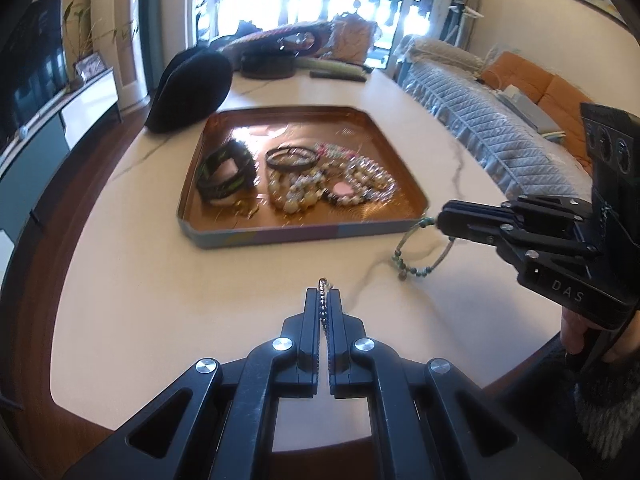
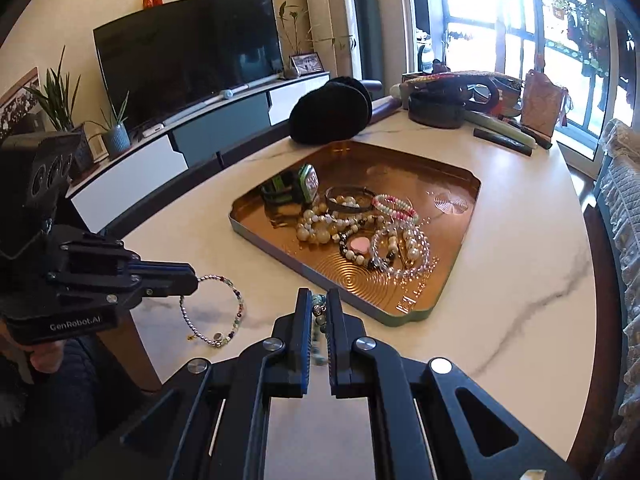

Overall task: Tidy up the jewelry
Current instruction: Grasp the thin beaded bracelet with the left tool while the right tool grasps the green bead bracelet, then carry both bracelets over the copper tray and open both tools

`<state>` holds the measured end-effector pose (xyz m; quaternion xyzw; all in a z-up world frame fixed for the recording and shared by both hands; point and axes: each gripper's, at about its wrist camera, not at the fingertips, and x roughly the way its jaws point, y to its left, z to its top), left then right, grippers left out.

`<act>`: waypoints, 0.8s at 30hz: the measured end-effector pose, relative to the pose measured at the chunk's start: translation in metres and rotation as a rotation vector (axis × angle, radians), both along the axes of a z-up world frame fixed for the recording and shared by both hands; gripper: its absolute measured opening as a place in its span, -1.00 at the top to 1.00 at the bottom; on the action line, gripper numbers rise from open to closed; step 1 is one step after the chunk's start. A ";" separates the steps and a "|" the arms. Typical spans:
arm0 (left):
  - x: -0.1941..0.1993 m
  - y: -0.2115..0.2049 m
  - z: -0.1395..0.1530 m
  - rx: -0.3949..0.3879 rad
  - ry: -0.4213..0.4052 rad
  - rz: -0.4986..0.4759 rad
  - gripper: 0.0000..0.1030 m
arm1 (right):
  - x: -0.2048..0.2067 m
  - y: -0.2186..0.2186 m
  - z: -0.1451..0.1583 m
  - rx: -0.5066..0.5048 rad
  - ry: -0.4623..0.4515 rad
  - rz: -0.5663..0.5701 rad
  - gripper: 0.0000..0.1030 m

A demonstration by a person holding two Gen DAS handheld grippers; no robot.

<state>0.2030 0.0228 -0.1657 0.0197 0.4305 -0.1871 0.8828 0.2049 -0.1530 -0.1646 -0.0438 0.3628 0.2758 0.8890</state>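
Observation:
A copper tray (image 1: 396, 222) (image 2: 448, 288) sits mid-table and holds a pile of pearl and bead bracelets (image 1: 332, 186) (image 2: 360, 232), a dark bangle (image 1: 291, 158) and a black-and-green band (image 1: 226, 174) (image 2: 298, 188). My left gripper (image 1: 323, 294) (image 2: 196, 280) is shut on a silver bead bracelet (image 1: 323, 308) (image 2: 212, 308) that hangs over the table in front of the tray. My right gripper (image 2: 319, 298) (image 1: 440, 224) is shut on a green bead bracelet (image 2: 319, 312) (image 1: 420, 252), held above the table at the tray's near right corner.
A black hat (image 1: 192, 88) (image 2: 330, 110) lies beyond the tray. Baskets, a dark bowl and a gift bag (image 1: 352, 38) (image 2: 540, 100) crowd the table's far end. A covered sofa (image 1: 472, 100) stands to the right, a TV stand (image 2: 200, 128) to the left.

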 end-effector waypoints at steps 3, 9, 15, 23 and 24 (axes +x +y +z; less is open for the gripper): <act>-0.002 -0.003 0.003 -0.001 -0.011 -0.017 0.95 | -0.002 -0.001 0.003 0.007 -0.005 0.001 0.88; -0.002 -0.005 0.009 -0.023 -0.023 -0.032 0.95 | -0.004 -0.003 0.007 0.017 -0.017 0.003 0.88; -0.001 -0.002 0.020 -0.047 -0.047 -0.022 0.95 | -0.009 -0.005 0.020 0.044 -0.048 0.001 0.88; 0.003 -0.005 0.028 -0.057 -0.062 -0.017 0.95 | -0.010 -0.001 0.029 0.060 -0.069 0.005 0.88; 0.004 -0.006 0.029 -0.059 -0.066 -0.019 0.95 | -0.010 -0.001 0.030 0.059 -0.073 0.005 0.88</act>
